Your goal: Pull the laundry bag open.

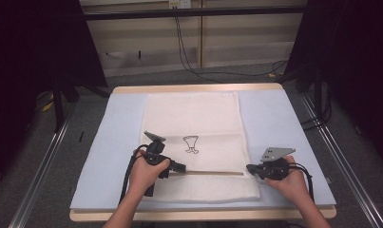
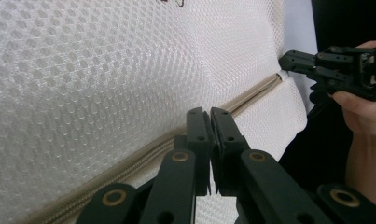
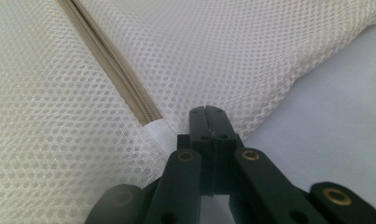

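So both grippers are clamped all the way closed. The left gripper (image 2: 210,112) has its jaws pressed together right over the beige zipper (image 2: 143,154) of the white mesh laundry bag (image 1: 194,118). Looks like it's got the zipper pull or a bit of the tape pinched, but the tips cover that spot, so I honestly can't tell what's in there, if anything. The right gripper (image 3: 207,111) is shut too, sitting at the edge of the mesh just beside the white fabric tab (image 3: 158,133) where the zipper ends. It seems to be nipping the mesh there.

From the high view, the left gripper (image 1: 178,167) is partway along the zipper line and the right gripper (image 1: 251,168) is at the bag's right edge, both tips pointing inward at each other along that line. The bag lies flat in the middle of a pale blue mat (image 1: 284,133) on the wooden table (image 1: 198,88), with a small black drawing (image 1: 191,144) printed on it just above the zipper.
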{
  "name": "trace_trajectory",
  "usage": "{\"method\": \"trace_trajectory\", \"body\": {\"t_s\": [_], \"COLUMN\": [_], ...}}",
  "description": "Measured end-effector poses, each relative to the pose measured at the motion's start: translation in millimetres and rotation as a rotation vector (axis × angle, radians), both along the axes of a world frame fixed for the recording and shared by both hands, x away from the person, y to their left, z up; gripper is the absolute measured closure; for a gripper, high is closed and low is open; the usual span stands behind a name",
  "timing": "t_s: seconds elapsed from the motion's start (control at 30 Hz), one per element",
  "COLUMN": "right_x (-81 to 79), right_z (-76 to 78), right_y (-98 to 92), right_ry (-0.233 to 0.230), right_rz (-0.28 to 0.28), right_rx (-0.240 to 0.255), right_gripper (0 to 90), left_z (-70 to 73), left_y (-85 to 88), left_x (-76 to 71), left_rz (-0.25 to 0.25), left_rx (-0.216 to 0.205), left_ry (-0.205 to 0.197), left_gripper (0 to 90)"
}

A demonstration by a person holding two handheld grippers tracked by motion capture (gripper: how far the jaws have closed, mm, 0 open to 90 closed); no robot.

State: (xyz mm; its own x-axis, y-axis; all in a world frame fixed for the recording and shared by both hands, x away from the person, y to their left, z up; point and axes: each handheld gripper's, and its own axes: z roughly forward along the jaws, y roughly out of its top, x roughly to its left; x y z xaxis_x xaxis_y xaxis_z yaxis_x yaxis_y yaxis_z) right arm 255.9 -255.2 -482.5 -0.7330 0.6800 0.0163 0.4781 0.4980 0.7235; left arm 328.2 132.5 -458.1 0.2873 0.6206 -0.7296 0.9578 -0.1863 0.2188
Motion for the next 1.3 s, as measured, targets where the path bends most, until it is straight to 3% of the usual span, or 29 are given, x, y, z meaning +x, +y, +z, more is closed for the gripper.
{"method": "trace_trajectory", "body": {"t_s": [0.27, 0.3, 0.97, 1.07, 1.3], "right_x": [-0.1, 0.0, 0.0, 0.1, 0.2], "right_z": [0.0, 0.0, -0.1, 0.0, -0.1], "right_y": [0.0, 0.0, 0.0, 0.0, -0.1], "right_ry": [0.0, 0.001, 0.0, 0.0, -0.001], "right_rz": [0.0, 0.0, -0.002, -0.002, 0.001], "right_rx": [0.0, 0.0, 0.001, 0.001, 0.001], "right_gripper": [90.0, 90.0, 90.0, 90.0, 90.0], "left_z": [-0.4, -0.8, 0.7, 0.5, 0.7], "left_y": [7.2, 8.6, 24.7, 29.8, 41.0], "left_x": [0.1, 0.4, 1.2, 1.8, 1.5], "left_rz": [0.019, 0.013, 0.04, 0.039, 0.064], "left_rx": [0.012, -0.004, -0.01, 0.001, -0.009], "left_ry": [-0.008, 0.002, 0.003, -0.012, 0.0], "left_gripper": [87.3, 87.3, 87.3, 87.3, 87.3]}}
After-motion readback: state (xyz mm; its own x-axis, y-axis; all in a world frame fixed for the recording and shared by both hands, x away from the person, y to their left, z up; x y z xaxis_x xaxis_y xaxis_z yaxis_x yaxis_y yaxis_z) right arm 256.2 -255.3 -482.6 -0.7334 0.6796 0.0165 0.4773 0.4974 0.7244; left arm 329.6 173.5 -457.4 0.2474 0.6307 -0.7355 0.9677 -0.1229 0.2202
